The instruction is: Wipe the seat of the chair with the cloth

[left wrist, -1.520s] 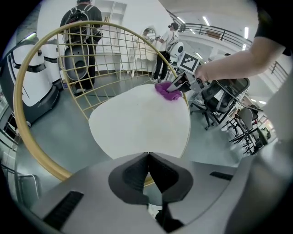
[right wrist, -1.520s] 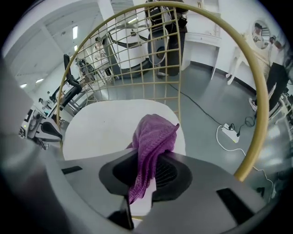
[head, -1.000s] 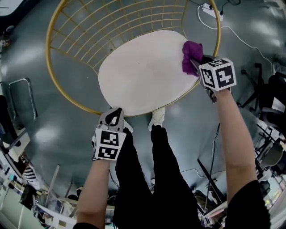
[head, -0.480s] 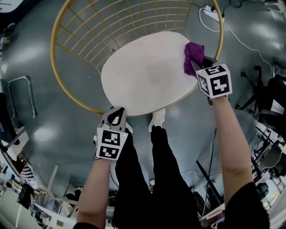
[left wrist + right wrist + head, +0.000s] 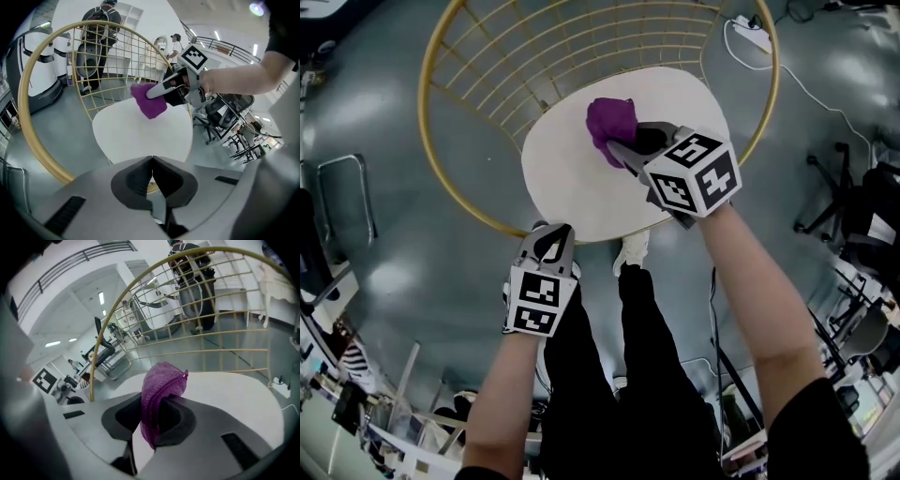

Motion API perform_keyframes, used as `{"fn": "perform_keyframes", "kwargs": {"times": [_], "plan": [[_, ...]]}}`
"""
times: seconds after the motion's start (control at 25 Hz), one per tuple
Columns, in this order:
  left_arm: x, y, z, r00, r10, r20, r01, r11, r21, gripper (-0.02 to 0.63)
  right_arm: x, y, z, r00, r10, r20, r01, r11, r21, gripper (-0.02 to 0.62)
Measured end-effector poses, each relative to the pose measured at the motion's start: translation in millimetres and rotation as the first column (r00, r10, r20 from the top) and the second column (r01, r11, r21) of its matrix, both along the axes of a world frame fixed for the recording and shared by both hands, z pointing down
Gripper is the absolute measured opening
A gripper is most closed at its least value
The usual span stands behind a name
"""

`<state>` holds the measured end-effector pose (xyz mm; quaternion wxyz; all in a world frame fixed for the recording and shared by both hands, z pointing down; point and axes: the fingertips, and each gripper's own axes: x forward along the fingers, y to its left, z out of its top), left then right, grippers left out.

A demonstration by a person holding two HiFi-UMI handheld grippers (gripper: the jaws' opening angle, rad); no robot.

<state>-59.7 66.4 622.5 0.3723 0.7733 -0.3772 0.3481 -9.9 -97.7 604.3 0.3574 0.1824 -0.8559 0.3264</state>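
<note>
Chair (image 5: 581, 178): round white seat with a gold wire back (image 5: 534, 56) curving round its far side. It stands on a grey floor (image 5: 394, 234).

Cloth (image 5: 611, 122): purple and bunched. It is over the seat, past its middle and toward the back. No view shows whether it presses on the surface.

Right claw (image 5: 625, 150): reaches in over the seat from the person's right and pinches the cloth. In the right gripper view a fold runs down between the two jaws, and the bulk sticks out past the tips.

Left claw (image 5: 553, 230): jaws pressed together with nothing between them. It is held at the seat's near rim, on the person's left, pointing toward the seat. Its own view looks across the seat at the cloth and the right claw.

Person: both forearms are stretched forward, and black-trousered legs (image 5: 619, 375) stand below the chair's near edge. One white shoe (image 5: 630, 248) shows just under the seat rim.

Surroundings: a white power strip with cable (image 5: 750, 28) lies on the floor beyond the back. Dark office chairs (image 5: 853, 197) are at the right. Figures (image 5: 101, 28) stand behind the wire back in the left gripper view.
</note>
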Motion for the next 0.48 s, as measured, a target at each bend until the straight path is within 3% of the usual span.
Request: {"fn": "perform_keyframes", "kwargs": {"times": [0.28, 0.48], "plan": [[-0.5, -0.8, -2.3, 0.999, 0.002, -0.033, -0.002, 1.000, 0.007, 0.017, -96.4, 39.3, -1.1, 0.979, -0.140, 0.149, 0.166, 0.970, -0.179, 0.071], [1.3, -0.2, -4.3, 0.998, 0.006, -0.057, -0.004, 1.000, 0.020, 0.017, -120.0, 49.7, 20.0, 0.968, -0.239, 0.076, 0.249, 0.951, -0.181, 0.071]]}}
